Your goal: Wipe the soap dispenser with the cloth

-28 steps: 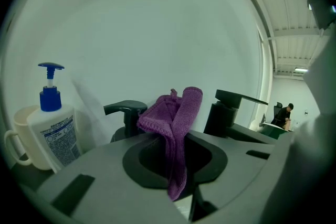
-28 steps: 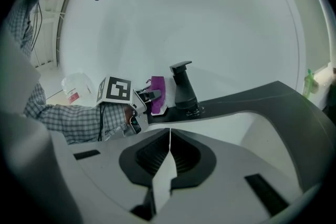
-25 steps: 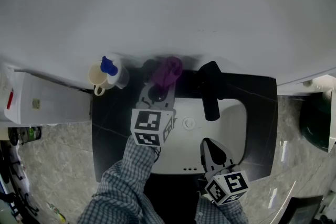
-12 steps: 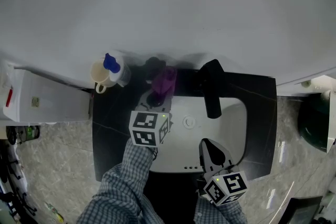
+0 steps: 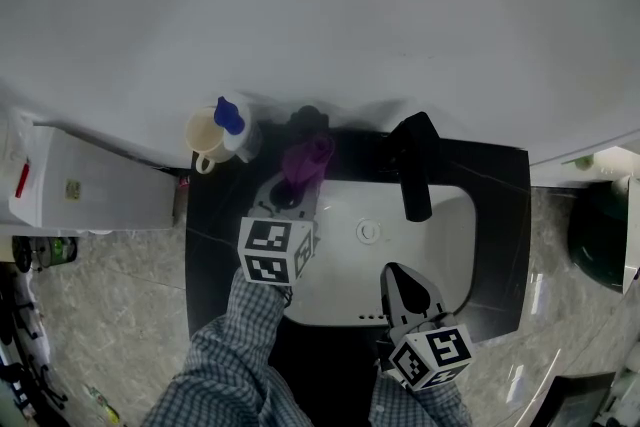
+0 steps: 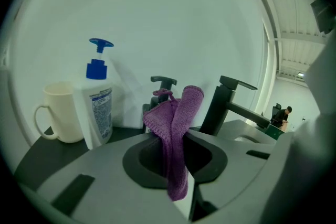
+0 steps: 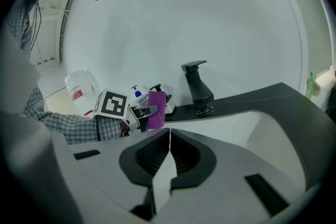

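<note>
My left gripper (image 5: 296, 189) is shut on a purple cloth (image 5: 305, 160), which hangs folded between its jaws (image 6: 178, 118). Just beyond the cloth stands a dark soap dispenser (image 5: 309, 120) with a pump head (image 6: 161, 83); the cloth hides most of its body. I cannot tell if cloth and dispenser touch. A white pump bottle (image 6: 98, 107) with a blue top stands to its left. My right gripper (image 5: 392, 273) is shut with nothing in it, low over the front of the sink. In the right gripper view the cloth (image 7: 156, 110) shows far off to the left.
A cream mug (image 5: 205, 135) sits beside the white bottle (image 5: 237, 130). A black faucet (image 5: 413, 170) rises behind the white basin (image 5: 430, 250), set in a black counter (image 5: 500, 205). A white box (image 5: 90, 185) lies left of the counter. A white wall is close behind.
The left gripper with the cloth has drawn back from the wall. The cloth has come down off the dark dispenser, whose top now shows above it. The right gripper has stayed put.
</note>
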The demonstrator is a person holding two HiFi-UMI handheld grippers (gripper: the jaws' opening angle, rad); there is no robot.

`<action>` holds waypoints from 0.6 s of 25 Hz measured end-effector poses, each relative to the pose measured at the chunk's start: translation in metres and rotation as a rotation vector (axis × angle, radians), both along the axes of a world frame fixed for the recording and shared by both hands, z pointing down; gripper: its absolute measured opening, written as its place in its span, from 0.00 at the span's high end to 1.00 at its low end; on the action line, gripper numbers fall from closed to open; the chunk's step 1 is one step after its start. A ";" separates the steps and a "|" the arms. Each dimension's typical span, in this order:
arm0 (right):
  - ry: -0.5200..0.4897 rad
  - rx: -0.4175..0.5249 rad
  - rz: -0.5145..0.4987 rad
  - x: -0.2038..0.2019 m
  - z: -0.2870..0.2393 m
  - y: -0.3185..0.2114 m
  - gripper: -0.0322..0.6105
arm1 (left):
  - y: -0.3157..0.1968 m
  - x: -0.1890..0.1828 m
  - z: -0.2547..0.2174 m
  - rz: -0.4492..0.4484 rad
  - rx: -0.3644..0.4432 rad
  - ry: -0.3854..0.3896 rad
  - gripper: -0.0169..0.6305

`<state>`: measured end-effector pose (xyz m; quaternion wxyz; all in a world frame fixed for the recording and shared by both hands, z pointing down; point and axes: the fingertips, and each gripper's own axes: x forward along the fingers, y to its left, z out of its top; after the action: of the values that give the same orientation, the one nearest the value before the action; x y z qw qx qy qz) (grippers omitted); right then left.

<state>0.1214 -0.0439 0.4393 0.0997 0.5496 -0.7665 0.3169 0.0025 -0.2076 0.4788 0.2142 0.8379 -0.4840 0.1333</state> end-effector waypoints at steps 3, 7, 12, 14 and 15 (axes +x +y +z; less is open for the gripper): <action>0.001 0.003 -0.006 -0.007 -0.002 0.001 0.92 | 0.001 -0.016 -0.006 -0.028 0.007 0.007 0.88; 0.005 0.015 -0.018 -0.018 -0.006 0.001 0.92 | 0.008 -0.033 -0.019 -0.023 0.029 0.012 0.88; 0.021 0.037 -0.030 -0.029 -0.015 -0.003 0.92 | 0.025 -0.050 -0.046 -0.026 0.044 0.056 0.88; 0.033 0.052 -0.037 -0.033 -0.021 -0.005 0.92 | 0.032 -0.055 -0.060 -0.026 0.063 0.068 0.88; 0.039 0.061 -0.038 -0.034 -0.024 -0.006 0.92 | 0.036 -0.057 -0.067 -0.024 0.072 0.071 0.88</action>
<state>0.0874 -0.0500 0.4151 0.1037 0.5437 -0.7842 0.2805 -0.0542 -0.1713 0.4119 0.2024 0.8435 -0.4905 0.0832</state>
